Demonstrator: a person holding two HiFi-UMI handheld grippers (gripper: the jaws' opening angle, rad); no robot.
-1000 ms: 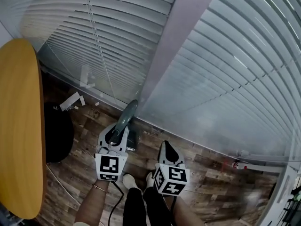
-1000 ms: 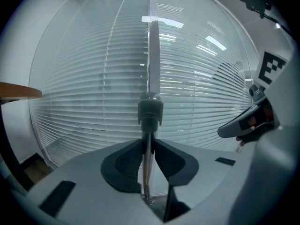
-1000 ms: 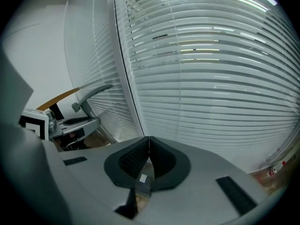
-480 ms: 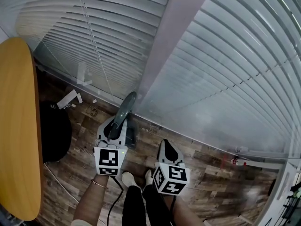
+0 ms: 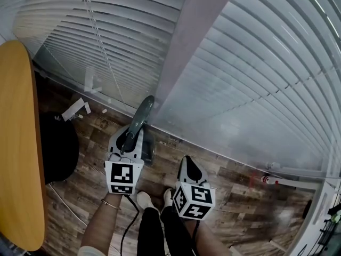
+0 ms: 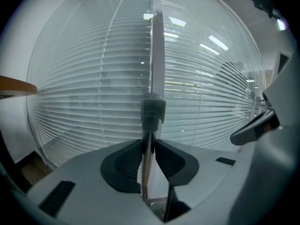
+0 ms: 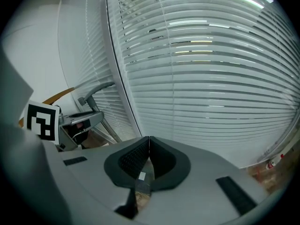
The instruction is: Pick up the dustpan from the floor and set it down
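Note:
In the head view my left gripper (image 5: pixel 128 141) is shut on the grey-green handle of the dustpan (image 5: pixel 140 116). The handle slants up and away toward the pillar, and the dark pan hangs below the jaws over the wood floor. In the left gripper view the thin handle (image 6: pixel 153 110) runs up between the black pads (image 6: pixel 126 162), which press on it. My right gripper (image 5: pixel 189 167) hovers to the right of the left one, above the floor. Its pads (image 7: pixel 159 159) meet with nothing between them. The right gripper view shows the left gripper (image 7: pixel 77 121) and the dustpan handle (image 7: pixel 99 88) at left.
White blinds (image 5: pixel 256 79) and a grey pillar (image 5: pixel 186 41) close off the far side. A wooden table (image 5: pixel 18 143) and a black round object (image 5: pixel 58 145) stand at left. Paper scraps (image 5: pixel 74 109) lie on the floor. The person's white shoes (image 5: pixel 144 199) and a cable (image 5: pixel 125 233) are below.
The head view has drifted a little, so table and floor sit lower-left. Both grippers have stayed almost where they were, the left still on the handle.

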